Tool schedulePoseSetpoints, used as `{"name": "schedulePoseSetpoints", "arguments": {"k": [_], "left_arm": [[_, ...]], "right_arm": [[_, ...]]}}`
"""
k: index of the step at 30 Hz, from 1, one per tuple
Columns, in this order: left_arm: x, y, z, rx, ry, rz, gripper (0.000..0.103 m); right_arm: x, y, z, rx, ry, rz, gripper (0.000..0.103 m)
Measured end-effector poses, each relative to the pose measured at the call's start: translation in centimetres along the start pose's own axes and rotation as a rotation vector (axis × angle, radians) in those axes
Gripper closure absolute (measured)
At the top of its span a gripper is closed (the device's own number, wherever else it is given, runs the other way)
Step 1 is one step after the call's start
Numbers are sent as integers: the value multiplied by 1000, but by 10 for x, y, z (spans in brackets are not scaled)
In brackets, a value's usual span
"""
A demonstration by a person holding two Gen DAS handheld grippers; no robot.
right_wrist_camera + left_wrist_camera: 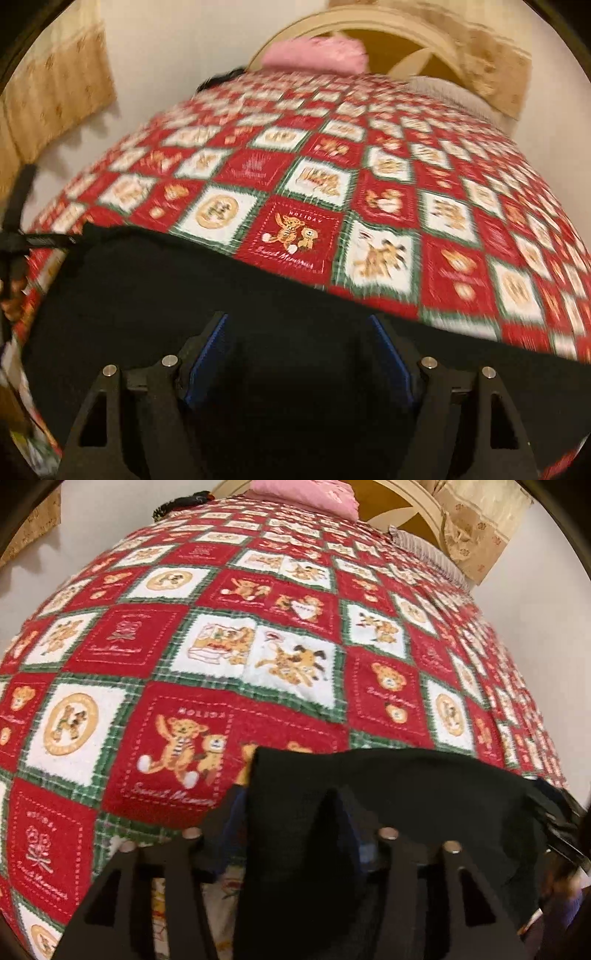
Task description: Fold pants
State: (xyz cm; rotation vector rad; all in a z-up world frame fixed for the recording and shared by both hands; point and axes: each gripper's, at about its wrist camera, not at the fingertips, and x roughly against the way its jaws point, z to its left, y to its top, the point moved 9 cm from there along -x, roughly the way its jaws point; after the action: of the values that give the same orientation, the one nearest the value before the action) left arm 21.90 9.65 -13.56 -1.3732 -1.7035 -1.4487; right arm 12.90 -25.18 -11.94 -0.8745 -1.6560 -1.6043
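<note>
The black pants [424, 797] lie across the near part of a bed covered by a red, white and green teddy-bear quilt [221, 646]. My left gripper [295, 812] has its fingers close together on a raised fold at the pants' left edge. In the right wrist view the pants [147, 280] spread wide across the lower frame. My right gripper [299, 332] stands with its blue-padded fingers [207, 354] wide apart over the black cloth. The cloth under the fingers is dark and blurred.
The quilt [406, 184] runs far ahead to a pink pillow [306, 493] and a cream headboard [388, 33]. A dark object [181, 504] lies at the bed's far left edge. White walls and beige curtains [55, 92] flank the bed.
</note>
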Motion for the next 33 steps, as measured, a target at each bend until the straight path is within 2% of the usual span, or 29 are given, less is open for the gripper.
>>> {"name": "schedulePoseSetpoints", "arguments": {"k": [3,8,9,10,11,12,13,14,15,17,19,25,30,33], "left_arm": [[-1,2,-6,-8,-32,-5,21],[-14,11,-9,-42,18,-7,22],[-15,12,-11,-65,33,-14,31],[-16,14,-12,-76,44,-21,37],[-17,15,-13,-82,57,-22,46],[-17,16,-12,-85,69,-29,52],[-18,17,-13,-86,70,-33,61],[-18,18,-14,-87,63,-33,71],[-17,18,-17,-86,46,-28,80],[-12,19,-20,-105,68,-44,85],[-1,23,-25,-134,103,-82,86],[71,29,-35,-129,59,-254,86],[131,3,-40,-158,31,-378,86],[150,-22,-42,-171,27,-423,86]], "right_arm": [[-26,3,0,43,44,58,26],[-48,1,4,123,64,108,26],[-47,1,4,129,70,109,28],[-46,0,7,142,96,114,39],[-42,0,8,158,95,108,45],[-41,1,10,177,88,99,65],[-38,0,13,200,105,106,93],[-38,-2,17,201,136,120,98],[-35,-3,19,205,130,121,98],[-25,-3,23,235,106,97,98],[-12,4,24,213,105,55,99],[73,22,30,148,123,-136,99],[136,3,52,156,150,-229,99],[167,-26,70,150,187,-261,99]]}}
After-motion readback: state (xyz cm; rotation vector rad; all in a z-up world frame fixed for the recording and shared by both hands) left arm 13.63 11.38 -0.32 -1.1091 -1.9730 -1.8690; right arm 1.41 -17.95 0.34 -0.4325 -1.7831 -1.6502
